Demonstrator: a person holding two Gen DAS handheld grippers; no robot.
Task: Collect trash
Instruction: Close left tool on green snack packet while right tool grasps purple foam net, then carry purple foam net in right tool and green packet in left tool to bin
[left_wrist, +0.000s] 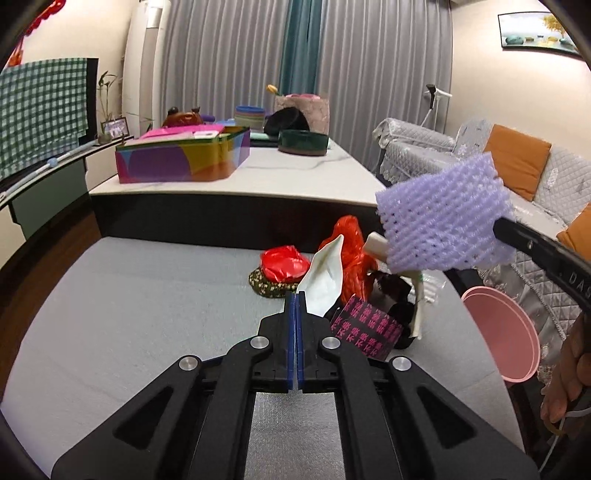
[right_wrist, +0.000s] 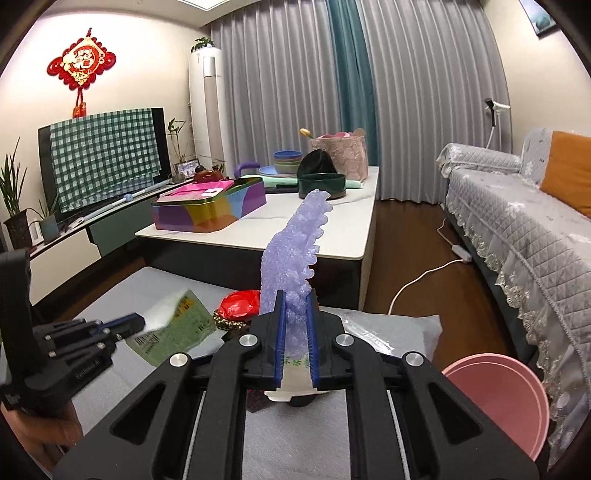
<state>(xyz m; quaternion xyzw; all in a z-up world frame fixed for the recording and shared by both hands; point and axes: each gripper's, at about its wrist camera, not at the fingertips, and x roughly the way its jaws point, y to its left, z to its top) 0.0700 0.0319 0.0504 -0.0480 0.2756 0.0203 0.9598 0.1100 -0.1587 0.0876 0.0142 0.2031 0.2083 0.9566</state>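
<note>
Right gripper (right_wrist: 294, 325) clamping purple foam net (right_wrist: 291, 251) upright, long axis vertical

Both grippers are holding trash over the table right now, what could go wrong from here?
1. The left gripper pinches only a corner of the white wrapper, so it may slip out.
2. The purple foam net sticks up floppy from the right gripper and might snag or pull free.
3. The pink bin sits off the table's edge, so a drop could miss it.
</note>
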